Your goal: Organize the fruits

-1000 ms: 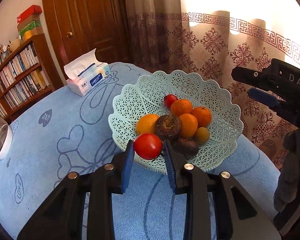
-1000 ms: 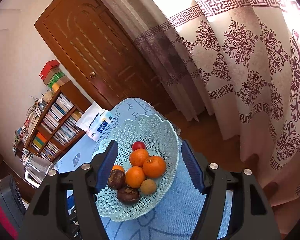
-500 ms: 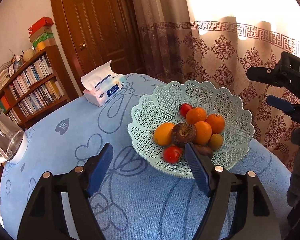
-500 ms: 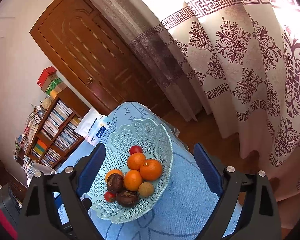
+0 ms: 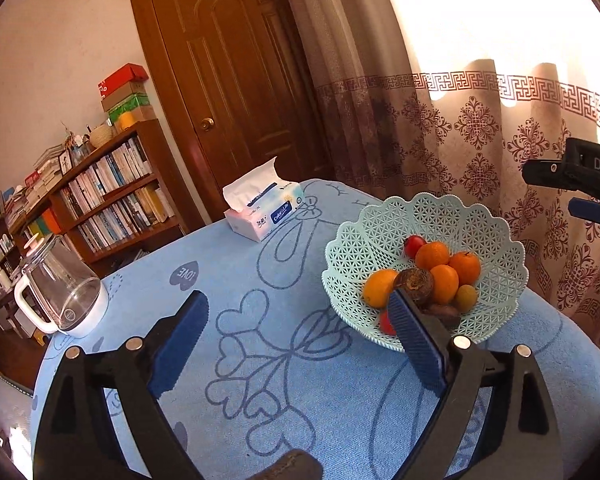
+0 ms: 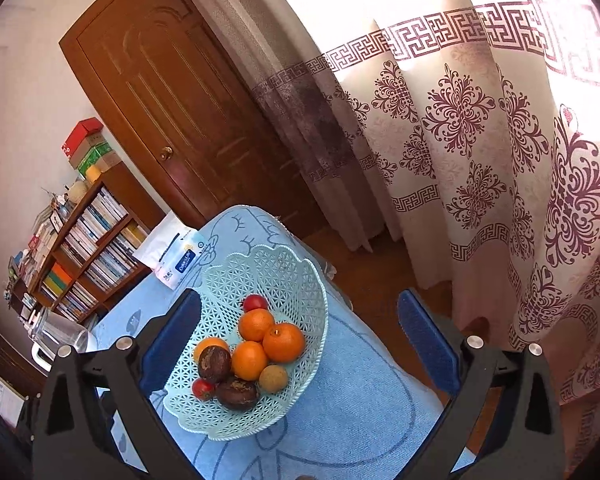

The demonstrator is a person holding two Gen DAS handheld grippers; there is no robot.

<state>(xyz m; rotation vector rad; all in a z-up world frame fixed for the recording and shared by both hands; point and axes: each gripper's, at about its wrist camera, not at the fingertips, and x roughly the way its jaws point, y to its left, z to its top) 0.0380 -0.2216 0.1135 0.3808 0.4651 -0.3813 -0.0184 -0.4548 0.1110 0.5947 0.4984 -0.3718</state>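
Observation:
A pale green lattice basket point(image 5: 496, 232) point(image 6: 260, 264) stands on the blue tablecloth, holding several oranges point(image 5: 444, 284) point(image 6: 284, 342), two dark wrinkled fruits, a small brownish-green fruit and two red tomatoes. One tomato point(image 5: 386, 322) point(image 6: 202, 387) lies at the basket's near edge, half hidden by my left gripper's right finger. My left gripper point(image 5: 296, 320) hangs above the cloth, left of the basket; its jaws are opening with nothing between them. My right gripper point(image 6: 300, 312) hovers above the basket, its jaws opening too, gripping nothing.
A tissue box point(image 5: 264, 216) sits at the table's far side and a glass jug point(image 5: 60, 292) at its left edge. Behind are a bookshelf point(image 5: 112, 200), a brown door and patterned curtains point(image 6: 480, 160). The table drops off to the floor right of the basket.
My left gripper let go of the red tomato, which now lies in the basket, then opened wide and drew back up and leftward. My right gripper's jaws spread wider.

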